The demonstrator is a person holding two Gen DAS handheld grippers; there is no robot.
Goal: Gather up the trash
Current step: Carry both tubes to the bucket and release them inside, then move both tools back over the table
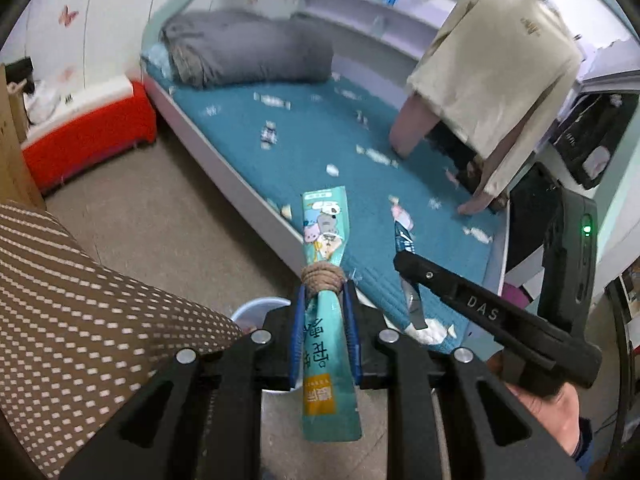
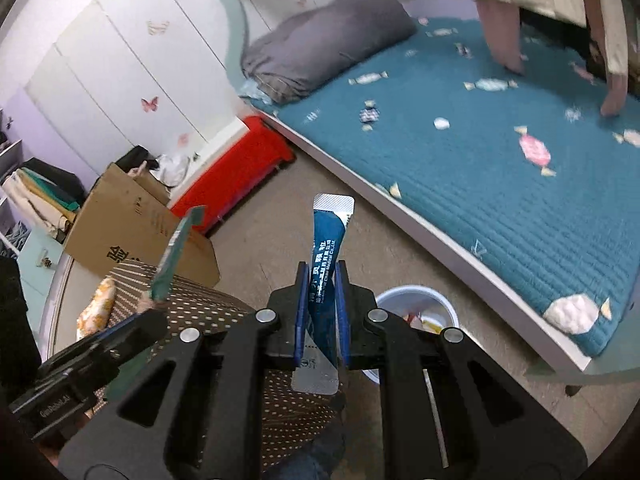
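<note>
My left gripper point(image 1: 325, 292) is shut on a teal snack wrapper point(image 1: 326, 236) tied round with brown twine; it sticks up between the blue pads above a pale blue bin point(image 1: 256, 308). My right gripper point(image 2: 322, 280) is shut on a dark blue and silver sachet point(image 2: 329, 236). The bin point(image 2: 416, 300), holding some trash, sits on the floor just right of it. The right gripper with its sachet also shows in the left wrist view point(image 1: 404, 264). The left gripper with the teal wrapper point(image 2: 176, 256) shows at the left of the right wrist view.
A bed with a teal candy-print cover point(image 2: 500, 184) and a grey rolled duvet point(image 1: 248, 48) runs along the right. A brown dotted cushion point(image 1: 80, 300) lies at the left. A red box point(image 1: 88, 136) and a cardboard box point(image 2: 128, 216) stand by the wall. Clothes point(image 1: 496, 72) hang over the bed.
</note>
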